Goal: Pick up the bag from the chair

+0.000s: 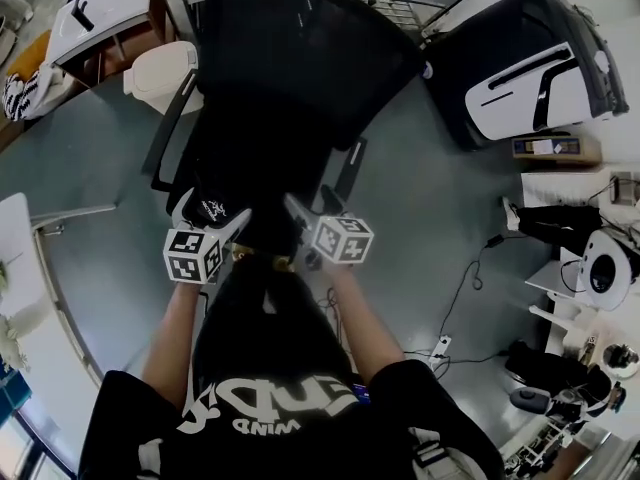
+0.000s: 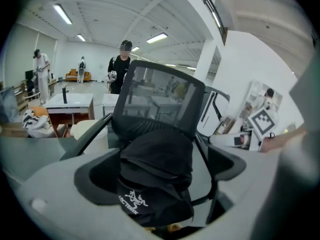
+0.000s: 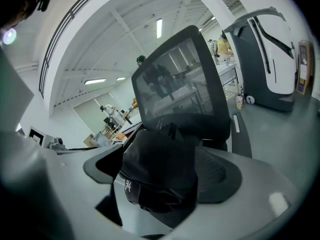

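- Head view first: looking down on a black bag (image 1: 250,193) slumped on the seat of a black chair (image 1: 300,48), tucked back toward the backrest. Black on black, so hard to trace the edges; only the white logo (image 1: 212,209) gives it away.
- Same view: left gripper (image 1: 210,214) and right gripper (image 1: 316,208) held side by side at the front of the seat, one toward each side of the bag, both aimed in at it. Reads as a two-handed approach, probably to keep a floppy thing from sagging off one side.
- Left gripper view: jaws spread wide, bag (image 2: 157,154) sitting in the gap, logo end nearest. No pad seen pressing on fabric, so nothing clamped. Also spotting the other gripper's marker cube (image 2: 262,121) off to the right.
- Right gripper view: same story. Jaws wide apart, bag (image 3: 155,159) framed between them, not squeezed. Backrest (image 3: 175,84) rising just behind it.
- Judging from all that: pre-grasp stage, bag not lifted yet. Wide opening makes sense for bulky soft fabric.
- Next move likely needs pushing in further, then closing on a thick fold. Main risk: pinching only a thin layer and losing it on the lift.
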Demonstrator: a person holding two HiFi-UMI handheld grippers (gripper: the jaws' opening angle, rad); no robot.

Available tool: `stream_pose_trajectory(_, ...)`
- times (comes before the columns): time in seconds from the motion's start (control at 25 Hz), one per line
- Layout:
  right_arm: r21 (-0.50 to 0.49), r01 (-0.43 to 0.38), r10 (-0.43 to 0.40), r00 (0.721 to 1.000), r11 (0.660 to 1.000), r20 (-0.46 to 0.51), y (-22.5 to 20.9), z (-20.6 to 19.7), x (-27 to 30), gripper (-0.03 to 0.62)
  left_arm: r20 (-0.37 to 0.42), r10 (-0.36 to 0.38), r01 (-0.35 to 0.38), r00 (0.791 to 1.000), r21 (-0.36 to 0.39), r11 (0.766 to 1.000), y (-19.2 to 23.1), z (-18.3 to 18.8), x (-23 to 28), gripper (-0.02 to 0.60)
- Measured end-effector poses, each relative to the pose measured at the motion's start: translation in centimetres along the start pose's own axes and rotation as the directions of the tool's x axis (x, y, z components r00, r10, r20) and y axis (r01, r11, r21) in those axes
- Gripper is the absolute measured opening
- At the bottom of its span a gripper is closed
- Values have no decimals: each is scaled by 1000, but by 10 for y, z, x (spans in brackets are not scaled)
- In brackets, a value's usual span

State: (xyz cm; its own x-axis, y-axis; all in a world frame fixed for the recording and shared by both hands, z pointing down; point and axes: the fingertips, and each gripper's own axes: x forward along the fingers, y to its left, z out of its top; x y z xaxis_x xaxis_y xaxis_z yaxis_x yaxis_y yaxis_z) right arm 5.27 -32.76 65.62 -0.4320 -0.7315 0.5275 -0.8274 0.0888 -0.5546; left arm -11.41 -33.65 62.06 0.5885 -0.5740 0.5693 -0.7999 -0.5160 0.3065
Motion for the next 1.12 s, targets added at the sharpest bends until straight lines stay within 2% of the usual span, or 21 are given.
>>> stream_pose_trajectory(0.2, 63, -23, 26, 998, 998, -54, -26, -21, 37, 481, -48, -6, 4, 999, -33, 999, 21, -24, 32, 545)
stream_pose_trajectory(0.48, 93, -14, 24, 994, 996, -107, -57, -39, 82, 482, -106, 10, -17, 994, -70, 997, 51, -51, 77, 545)
stream_pose_trajectory(0.72, 131, -11, 31, 988, 991, -152, -74, -59, 113, 477, -159, 23, -35, 987, -70, 997, 68, -74, 105, 543)
stream_pose_trajectory(0.8, 151, -14, 38, 987, 988, -158, -78, -65, 121, 463, -176, 21, -34, 984, -67, 997, 71, -80, 113, 532)
stream_pose_trajectory(0.92, 182, -35, 67, 983, 983, -173, -81, -72, 131, 422, -197, 16, -30, 980, -72, 997, 72, -89, 123, 468)
stream_pose_trajectory(1.12, 188, -47, 84, 977, 981, -196, -79, -79, 138, 268, -188, -10, -17, 982, -143, 990, 80, -91, 126, 342)
